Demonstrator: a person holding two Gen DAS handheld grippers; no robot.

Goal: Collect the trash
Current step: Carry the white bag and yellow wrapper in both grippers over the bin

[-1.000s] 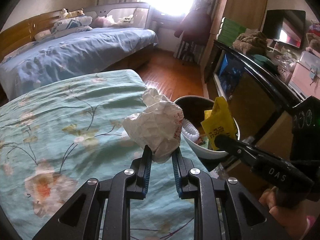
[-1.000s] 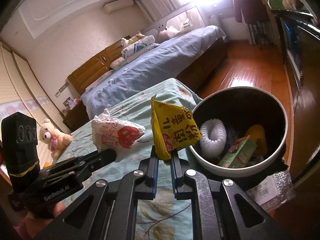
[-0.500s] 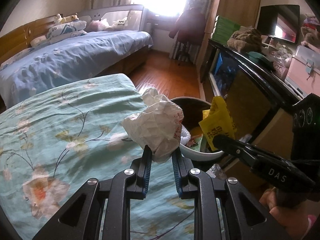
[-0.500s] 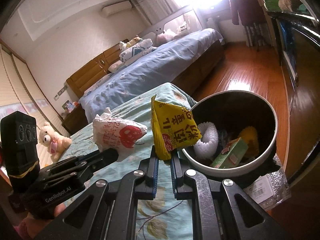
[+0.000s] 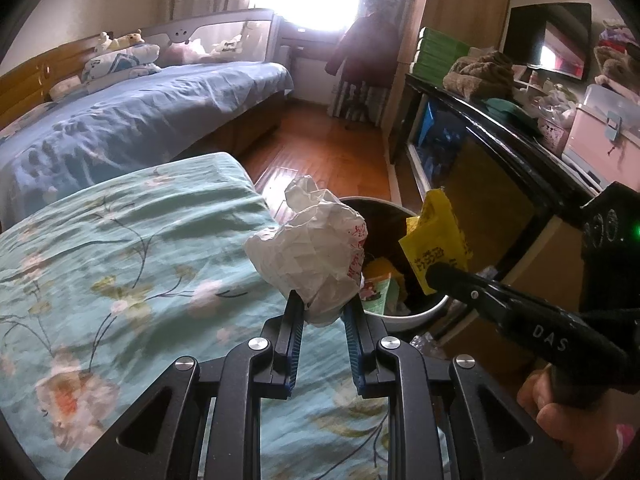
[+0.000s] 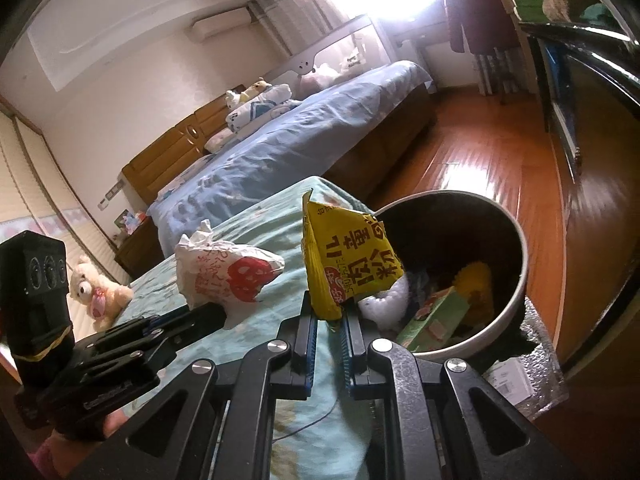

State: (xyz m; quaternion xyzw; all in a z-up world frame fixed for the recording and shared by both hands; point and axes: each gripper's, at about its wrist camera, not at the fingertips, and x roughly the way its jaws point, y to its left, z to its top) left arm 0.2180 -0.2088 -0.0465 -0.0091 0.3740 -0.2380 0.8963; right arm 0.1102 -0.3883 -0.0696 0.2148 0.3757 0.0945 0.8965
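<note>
Crinkly, crumpled white paper bag, glossy yellow wrapper, round bin

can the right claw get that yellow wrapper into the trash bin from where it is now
Probably yes. The right claw is shut on the yellow wrapper right beside the trash bin, whose mouth is open and only partly filled. Nothing lies between them; the left claw with its white bag stays to the side.

Yellow wrapper further over bin, white bag nearer its rim
</note>
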